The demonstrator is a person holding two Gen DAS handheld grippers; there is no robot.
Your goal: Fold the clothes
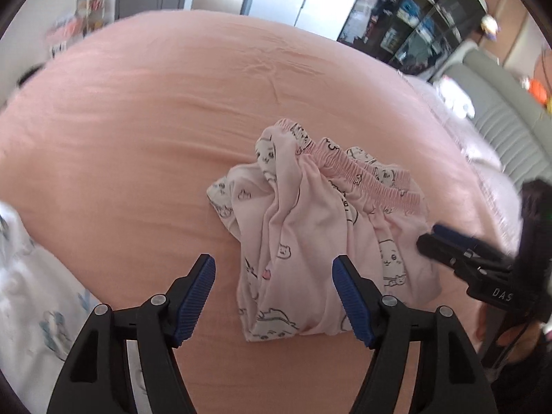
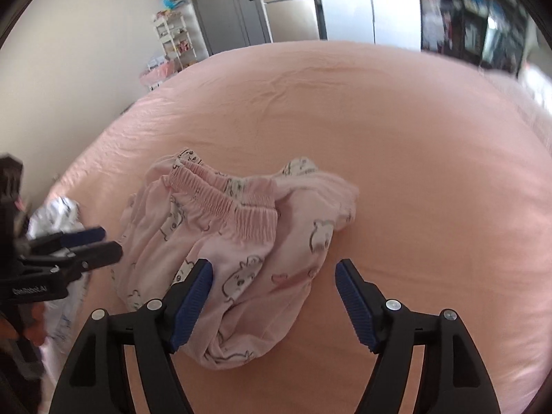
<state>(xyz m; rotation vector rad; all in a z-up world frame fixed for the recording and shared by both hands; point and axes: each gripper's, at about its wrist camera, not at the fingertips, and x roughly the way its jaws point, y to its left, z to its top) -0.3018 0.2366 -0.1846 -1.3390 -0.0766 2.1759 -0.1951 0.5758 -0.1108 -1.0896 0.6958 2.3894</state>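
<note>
Pale pink pyjama shorts (image 1: 310, 227) printed with cartoon animals lie crumpled on the pink bedsheet (image 1: 155, 120), their elastic waistband (image 1: 362, 172) on the far side. My left gripper (image 1: 274, 265) hovers open over the near edge of the shorts; cloth lies beneath the gap and neither pad presses on it. In the right wrist view the same shorts (image 2: 241, 241) lie left of centre. My right gripper (image 2: 274, 269) is open above their right part, with its left fingertip over the cloth. Each gripper also shows in the other view: the right gripper (image 1: 429, 236) and the left gripper (image 2: 110, 241).
A white garment with a blue print (image 1: 27, 276) lies at the bed's left edge, also visible as a white heap (image 2: 58, 214). A grey padded seat (image 1: 500, 114) stands at the right. A white shelf unit (image 2: 172, 41) and a grey door stand beyond the bed.
</note>
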